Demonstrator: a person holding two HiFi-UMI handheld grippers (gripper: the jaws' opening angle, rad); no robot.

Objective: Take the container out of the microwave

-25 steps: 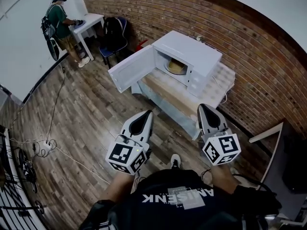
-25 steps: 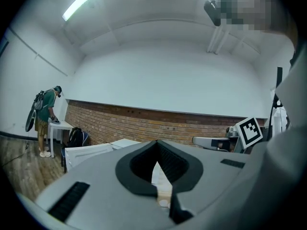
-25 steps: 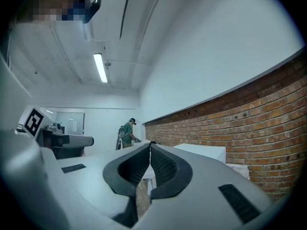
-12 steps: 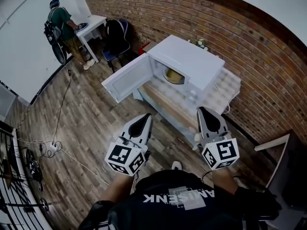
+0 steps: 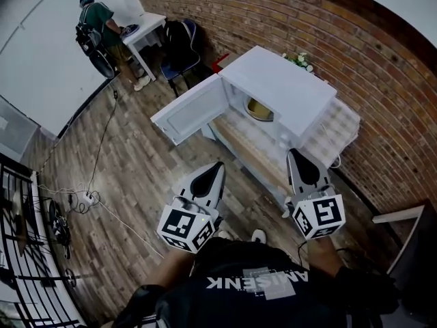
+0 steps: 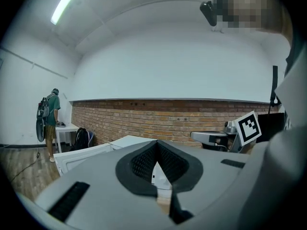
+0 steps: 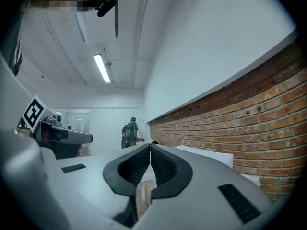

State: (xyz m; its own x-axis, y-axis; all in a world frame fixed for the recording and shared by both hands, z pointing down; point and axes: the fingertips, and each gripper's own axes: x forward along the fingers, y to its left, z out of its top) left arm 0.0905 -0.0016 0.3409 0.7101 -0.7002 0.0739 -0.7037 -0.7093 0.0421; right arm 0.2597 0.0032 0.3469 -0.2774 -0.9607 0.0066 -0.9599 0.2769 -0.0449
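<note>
ok so the microwave (image 5: 287, 91) sits a bit right of centre in the head view, white, on a long pale surface (image 5: 252, 152) pushed up against the brick wall (image 5: 341, 39), and its door (image 5: 194, 108) is swung wide open toward the left of the frame. The container (image 5: 259, 107) is inside it, a yellowish round thing sitting in the cavity, only partly visible past the front edge, nothing touching it. The left hand-held gripper (image 5: 219, 165) is lower centre over the wooden floor (image 5: 130, 156), and the right hand-held gripper (image 5: 294, 153) is off to its right with its tip near the surface's front edge; both point toward the microwave and are well apart from it. In the left gripper view the two dark pads meet at the tips with nothing between them, so it's pinched closed and empty, and the right gripper view shows the same deal, pads together, nothing held. Some little white flowers (image 5: 298, 59) sit just behind the microwave and a bumpy white sheet (image 5: 338, 132) lies to its right. Upper left of the frame a person (image 5: 99, 22) in a green shirt stands at another white surface (image 5: 147, 24) with a dark chair (image 5: 181, 50) beside it, and a power strip (image 5: 85, 198) lies on the floor near the left edge
</note>
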